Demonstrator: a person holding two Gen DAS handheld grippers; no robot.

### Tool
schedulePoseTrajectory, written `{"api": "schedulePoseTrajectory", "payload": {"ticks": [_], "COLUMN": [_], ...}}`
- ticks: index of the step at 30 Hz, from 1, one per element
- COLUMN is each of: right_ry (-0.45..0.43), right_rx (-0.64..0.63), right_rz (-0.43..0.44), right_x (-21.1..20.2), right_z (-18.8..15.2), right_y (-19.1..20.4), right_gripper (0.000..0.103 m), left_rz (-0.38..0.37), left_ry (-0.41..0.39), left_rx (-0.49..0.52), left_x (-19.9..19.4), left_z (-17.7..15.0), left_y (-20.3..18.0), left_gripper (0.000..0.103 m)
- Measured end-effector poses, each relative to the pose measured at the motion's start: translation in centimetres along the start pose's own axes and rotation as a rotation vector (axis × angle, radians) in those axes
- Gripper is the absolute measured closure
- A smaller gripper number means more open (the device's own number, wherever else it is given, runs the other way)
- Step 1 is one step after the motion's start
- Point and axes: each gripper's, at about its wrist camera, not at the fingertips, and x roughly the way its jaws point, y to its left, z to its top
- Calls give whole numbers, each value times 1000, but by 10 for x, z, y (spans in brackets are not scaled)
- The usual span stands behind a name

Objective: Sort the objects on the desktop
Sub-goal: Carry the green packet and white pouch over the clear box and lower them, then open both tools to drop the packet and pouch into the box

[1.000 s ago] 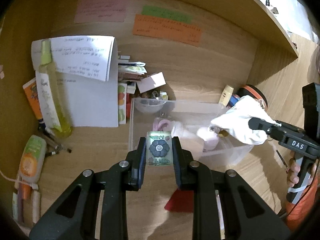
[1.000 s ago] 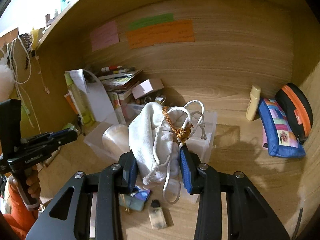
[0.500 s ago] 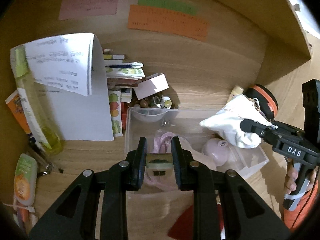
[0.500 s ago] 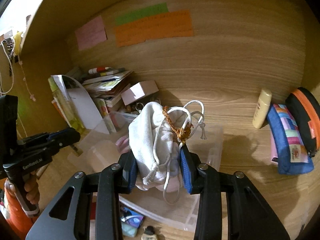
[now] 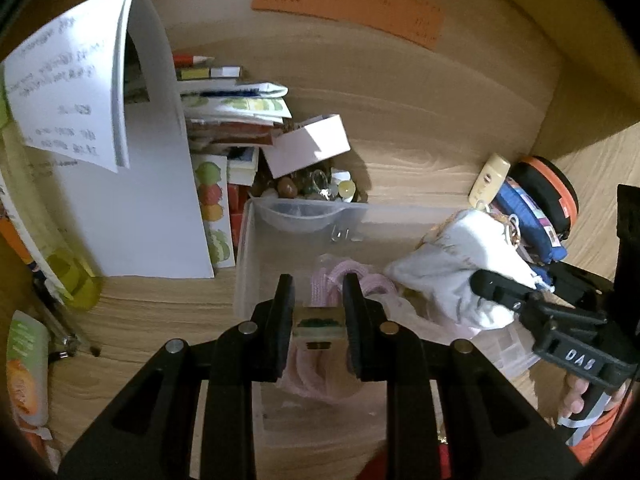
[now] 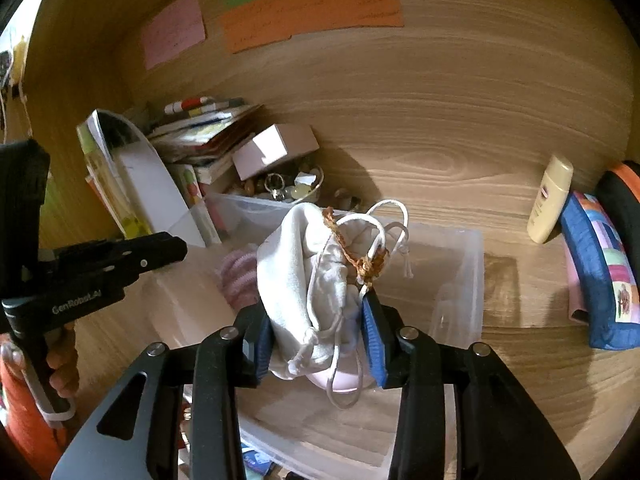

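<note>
My left tool [image 5: 316, 312] pinches a small box [image 5: 318, 325] above the bin [image 5: 256, 216]; my right tool [image 6: 320, 320] pinches a white pouch [image 6: 308, 264].

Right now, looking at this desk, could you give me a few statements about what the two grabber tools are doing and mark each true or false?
1. The right gripper holds a white drawstring pouch between its fingers. True.
2. The left gripper is empty. False: it is shut on a small flat packet with a dark green print.
3. Both grippers are over the clear plastic bin. True.
4. The clear plastic bin holds nothing. False: a pink coiled cord lies inside it.
5. The cream bottle lies inside the bin. False: it stands outside, on the desk beside a blue patchwork pouch.
</note>
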Motion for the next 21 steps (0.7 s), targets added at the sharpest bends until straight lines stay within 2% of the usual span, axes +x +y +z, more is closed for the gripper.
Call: {"api": "schedulePoseTrajectory", "payload": {"ticks": [9, 13, 18, 21], "right_ry": [2, 11, 7, 0], "right_rx": [-56, -69, -89, -100], "right_rz": [-65, -79, -97, -105], "right_x": [7, 9, 8, 6], "right_z": [-5, -6, -7, -8], "right_y": [8, 10, 13, 14], "right_gripper": [60, 51, 43, 32], "left_rz": [-9, -2, 1, 4], "left_ry": [3, -1, -4, -15], "left_rx": [5, 10, 7, 10], "left_x": [1, 0, -1, -4], "left_z": [0, -1, -1, -1], "left_y": [-3, -4, -3, -4], "left_gripper": [79, 79, 69, 64]}}
